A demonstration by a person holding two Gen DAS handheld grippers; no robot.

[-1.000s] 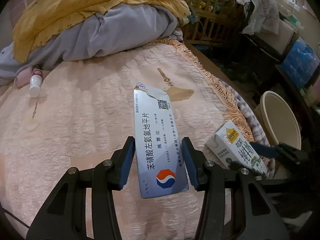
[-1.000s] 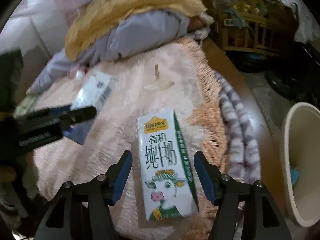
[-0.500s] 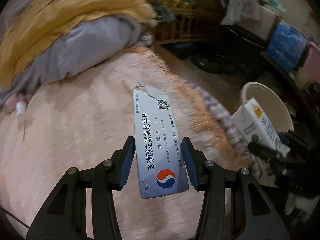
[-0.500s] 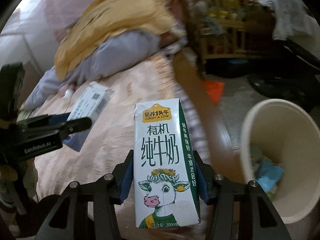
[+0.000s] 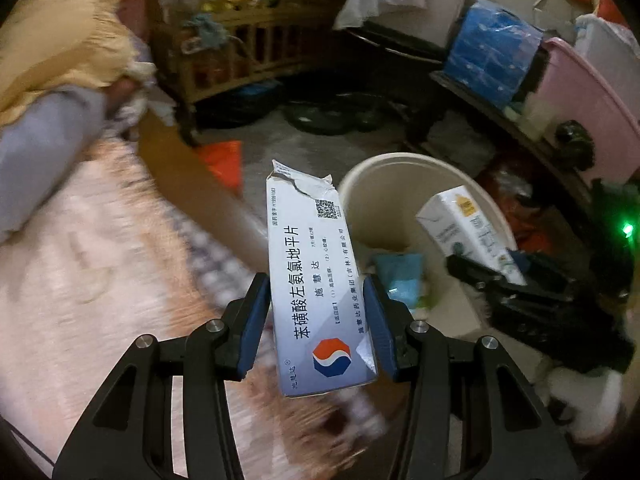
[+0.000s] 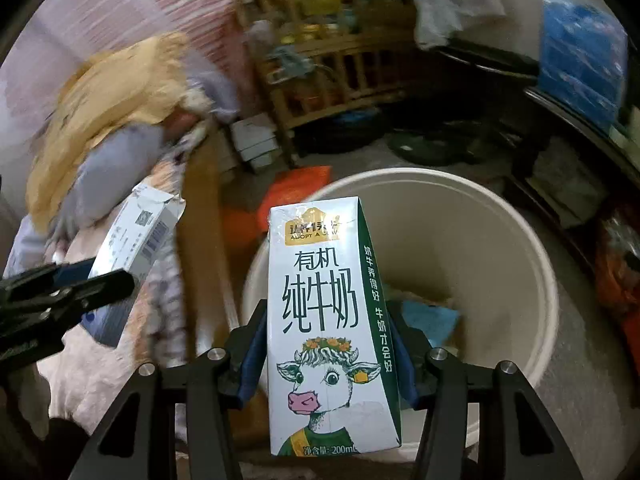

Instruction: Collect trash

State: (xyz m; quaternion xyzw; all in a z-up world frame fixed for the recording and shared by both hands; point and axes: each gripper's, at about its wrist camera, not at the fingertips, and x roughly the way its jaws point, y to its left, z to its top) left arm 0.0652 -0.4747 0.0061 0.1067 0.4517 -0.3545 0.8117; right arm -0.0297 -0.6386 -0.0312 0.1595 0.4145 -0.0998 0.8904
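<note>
A torn white-and-blue medicine box [image 5: 312, 280] stands upright between the blue pads of my left gripper [image 5: 316, 320], which is shut on it. Just behind the box is the cream trash bin [image 5: 384, 204]. My right gripper [image 6: 326, 360] is shut on a white-and-green milk carton [image 6: 328, 320] with a cow on it, held upright over the near rim of the bin [image 6: 460, 248]. The left wrist view shows the carton [image 5: 464, 232] above the bin's right side. In the right wrist view, the medicine box [image 6: 136, 240] and the left gripper [image 6: 100, 280] hang at the left over the bed's edge.
A blue wrapper [image 5: 400, 272] lies inside the bin. The pink bedspread [image 5: 80, 280] with yellow and grey bedding [image 5: 52, 60] fills the left. A wooden rack [image 5: 224, 40], a blue box [image 5: 492, 60], a pink tub [image 5: 580, 92] and an orange scrap [image 5: 224, 156] crowd the floor around the bin.
Both grippers swung right from over the bed toward the bin. The right gripper closed on the milk carton and lifted it off the bedspread. The left kept its hold on the medicine box.
</note>
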